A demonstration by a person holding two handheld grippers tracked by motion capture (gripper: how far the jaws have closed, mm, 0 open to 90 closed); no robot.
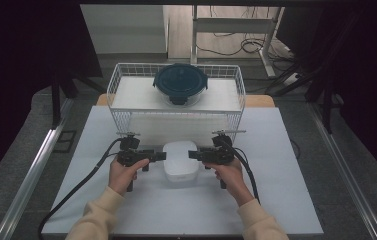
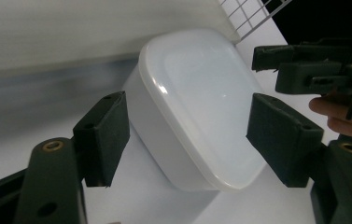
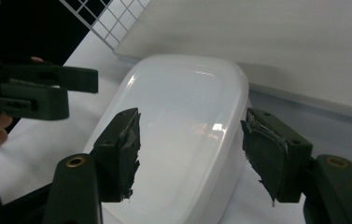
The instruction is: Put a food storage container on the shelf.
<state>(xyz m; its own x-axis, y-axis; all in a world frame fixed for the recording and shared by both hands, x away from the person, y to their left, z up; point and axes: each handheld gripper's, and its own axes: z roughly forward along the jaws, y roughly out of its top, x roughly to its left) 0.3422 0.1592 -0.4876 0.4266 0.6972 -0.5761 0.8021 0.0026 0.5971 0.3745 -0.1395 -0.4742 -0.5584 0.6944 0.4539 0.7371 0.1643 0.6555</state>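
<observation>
A white rounded-rectangle lidded box (image 1: pixel 180 161) lies on the white table top (image 1: pixel 276 195), in front of a wire basket. My left gripper (image 1: pixel 160 156) points at the box's left end and my right gripper (image 1: pixel 194 155) at its right end, each held level in one hand. In the left gripper view the open jaws (image 2: pixel 187 140) straddle the box (image 2: pixel 197 102), pads just off its sides. The right gripper view shows its jaws (image 3: pixel 190 154) open too, over the box lid (image 3: pixel 183 116). The other gripper shows beyond the box in both views (image 2: pixel 269 65) (image 3: pixel 78 91).
A white wire basket (image 1: pixel 117 80) stands right behind the box on the table's far half. It holds a round container with a dark teal clip lid (image 1: pixel 180 82). Dark curtains flank the table, and metal rails run along the floor on both sides.
</observation>
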